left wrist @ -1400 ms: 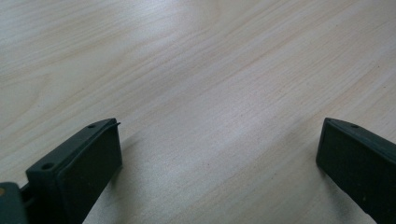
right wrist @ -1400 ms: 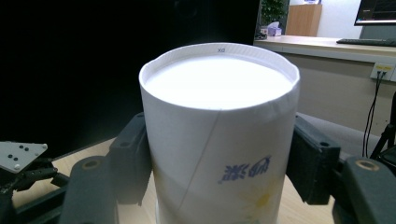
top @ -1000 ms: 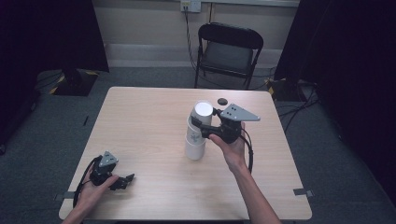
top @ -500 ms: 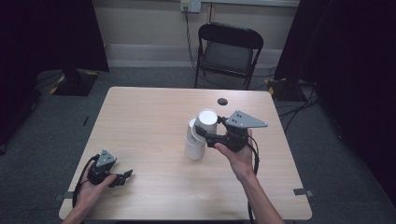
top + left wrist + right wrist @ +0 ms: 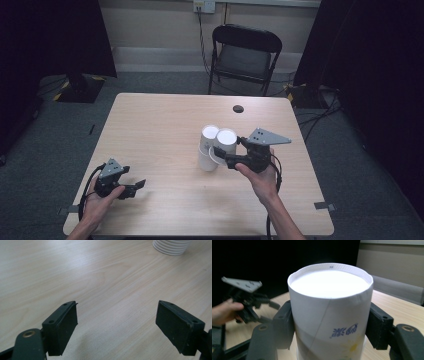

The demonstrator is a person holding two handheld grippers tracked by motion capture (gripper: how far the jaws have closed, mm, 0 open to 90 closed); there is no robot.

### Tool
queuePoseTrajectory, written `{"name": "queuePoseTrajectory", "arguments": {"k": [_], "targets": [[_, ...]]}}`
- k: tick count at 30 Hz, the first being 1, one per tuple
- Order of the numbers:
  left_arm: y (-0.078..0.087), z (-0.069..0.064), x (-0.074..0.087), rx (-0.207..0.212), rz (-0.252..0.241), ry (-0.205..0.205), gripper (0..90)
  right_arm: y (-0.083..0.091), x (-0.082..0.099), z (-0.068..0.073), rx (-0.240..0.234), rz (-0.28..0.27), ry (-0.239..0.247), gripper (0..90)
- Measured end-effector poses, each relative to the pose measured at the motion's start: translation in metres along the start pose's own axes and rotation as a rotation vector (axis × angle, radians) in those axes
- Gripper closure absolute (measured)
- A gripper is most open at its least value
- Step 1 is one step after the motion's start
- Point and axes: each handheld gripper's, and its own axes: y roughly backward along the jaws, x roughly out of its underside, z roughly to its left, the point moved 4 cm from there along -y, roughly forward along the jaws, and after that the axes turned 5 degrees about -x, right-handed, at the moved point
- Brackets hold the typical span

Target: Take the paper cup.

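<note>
Lifted off the stack (image 5: pixel 206 150), the empty cup (image 5: pixel 329 315) sits clamped in the right gripper (image 5: pixel 225 154); left gripper (image 5: pixel 134 188) gapes empty.

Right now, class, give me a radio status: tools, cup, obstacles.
Right tool clamped on one paper cup, bottom up. Left tool open, holding nothing. Cup stack close beside the held cup.

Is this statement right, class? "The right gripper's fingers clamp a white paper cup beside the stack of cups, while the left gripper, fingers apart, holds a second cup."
Not quite. The left gripper holds nothing: the left gripper view shows bare table between its parted fingers. The rest stands: the right gripper clamps a white paper cup beside the stack of cups.
</note>
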Motion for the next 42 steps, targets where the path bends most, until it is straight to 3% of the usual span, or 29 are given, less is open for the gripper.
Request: {"name": "queuePoseTrajectory", "arguments": {"k": [5, 8, 11, 19, 20, 21, 22, 23, 24, 25, 26, 28, 30, 31, 33, 36, 39, 41, 42], "targets": [[0.002, -0.009, -0.005, 0.026, -0.023, -0.033, 20.3, 0.002, 0.009, 0.002, -0.002, 0.035, 0.001, 34.5], [0.007, -0.021, -0.011, 0.063, -0.046, -0.048, 20.3, 0.004, 0.018, 0.004, -0.007, 0.048, -0.03, 34.5], [0.009, -0.026, -0.014, 0.064, -0.065, -0.062, 20.3, 0.002, 0.024, 0.005, -0.011, 0.042, -0.045, 34.5], [0.008, -0.05, -0.036, 0.12, -0.114, -0.087, 20.2, -0.005, 0.035, 0.012, -0.049, 0.065, -0.105, 34.5], [0.006, -0.059, -0.047, 0.147, -0.13, -0.092, 20.1, -0.009, 0.035, 0.011, -0.058, 0.074, -0.119, 34.5], [0.006, -0.059, -0.047, 0.147, -0.13, -0.092, 19.9, -0.009, 0.035, 0.011, -0.058, 0.074, -0.119, 34.5], [0.003, -0.069, -0.057, 0.165, -0.143, -0.117, 19.9, -0.013, 0.033, 0.011, -0.068, 0.089, -0.125, 34.5], [0.003, -0.069, -0.057, 0.165, -0.143, -0.117, 20.0, -0.013, 0.033, 0.011, -0.068, 0.089, -0.125, 34.5], [0.0, -0.079, -0.067, 0.186, -0.166, -0.145, 19.9, -0.015, 0.03, 0.014, -0.084, 0.075, -0.126, 34.5], [0.0, -0.079, -0.067, 0.186, -0.166, -0.145, 20.0, -0.015, 0.03, 0.014, -0.084, 0.075, -0.126, 34.5], [-0.003, -0.089, -0.075, 0.208, -0.179, -0.16, 19.9, -0.017, 0.029, 0.017, -0.096, 0.068, -0.126, 34.6], [-0.004, -0.094, -0.079, 0.217, -0.193, -0.169, 20.9, -0.02, 0.03, 0.02, -0.1, 0.077, -0.144, 34.9], [-0.008, -0.11, -0.084, 0.237, -0.198, -0.208, 22.7, -0.022, 0.032, 0.022, -0.109, 0.073, -0.161, 35.0], [-0.008, -0.11, -0.084, 0.237, -0.198, -0.208, 22.9, -0.022, 0.032, 0.022, -0.109, 0.073, -0.161, 35.0], [-0.009, -0.124, -0.085, 0.272, -0.213, -0.226, 23.1, -0.024, 0.036, 0.025, -0.119, 0.09, -0.18, 35.1], [-0.009, -0.131, -0.084, 0.286, -0.22, -0.237, 23.2, -0.024, 0.036, 0.025, -0.124, 0.085, -0.184, 35.1], [-0.01, -0.136, -0.081, 0.282, -0.225, -0.246, 28.7, -0.026, 0.036, 0.028, -0.145, 0.084, -0.2, 35.0], [-0.01, -0.137, -0.079, 0.273, -0.232, -0.258, 30.4, -0.028, 0.037, 0.032, -0.149, 0.084, -0.186, 35.1], [-0.007, -0.136, -0.078, 0.247, -0.264, -0.253, 35.8, -0.029, 0.038, 0.036, -0.16, 0.09, -0.18, 35.1]]}}
